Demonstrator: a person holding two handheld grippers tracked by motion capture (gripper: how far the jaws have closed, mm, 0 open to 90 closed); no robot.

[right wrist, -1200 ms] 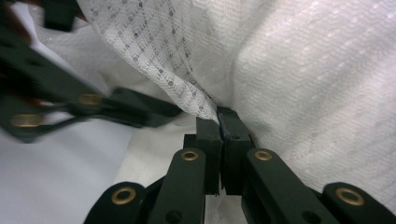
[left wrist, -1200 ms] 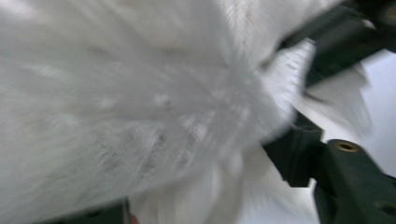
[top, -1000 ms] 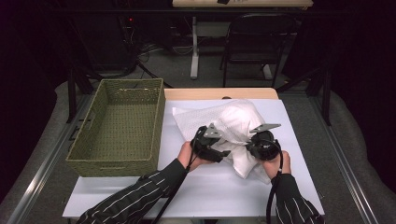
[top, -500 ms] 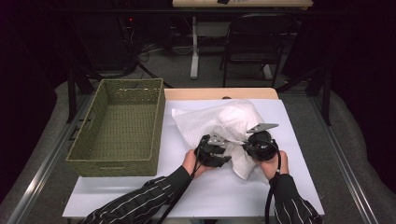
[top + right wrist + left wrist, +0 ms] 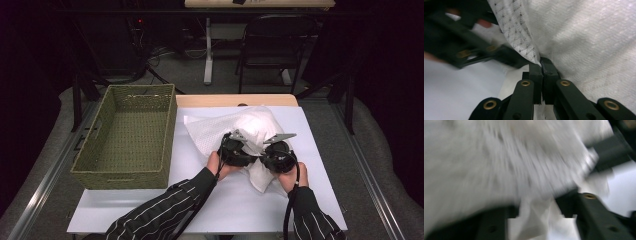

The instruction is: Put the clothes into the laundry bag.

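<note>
Where the striped sleeves come in at the near edge of the bench (image 5: 150, 210), both hands sit close together at mid-bench, each holding a tool against a white cloth (image 5: 252, 131). Right tool (image 5: 278, 156): in its own view (image 5: 541, 65) the jaws are pressed together on a thin fold of the cloth — mesh-patterned fabric rises straight from the pinch. Left tool (image 5: 235, 151): its own view is motion-blurred; the two black jaws stand apart at the bottom of the picture with a flap of cloth (image 5: 534, 217) hanging between them, but whether they grip it I cannot tell. The other tool shows dark at the upper right of that view.

The cloth lies bunched in a mound on the bench, right of centre, its lower corner trailing down between the two tools; the left part spreads flat towards the basket.

Woven green basket (image 5: 127, 137) — rectangular, standing at the bench's left side, just beside the cloth's edge, not touching it as far as visible.

Beyond the bench: a dark chair (image 5: 277, 50) and table legs on the floor.
</note>
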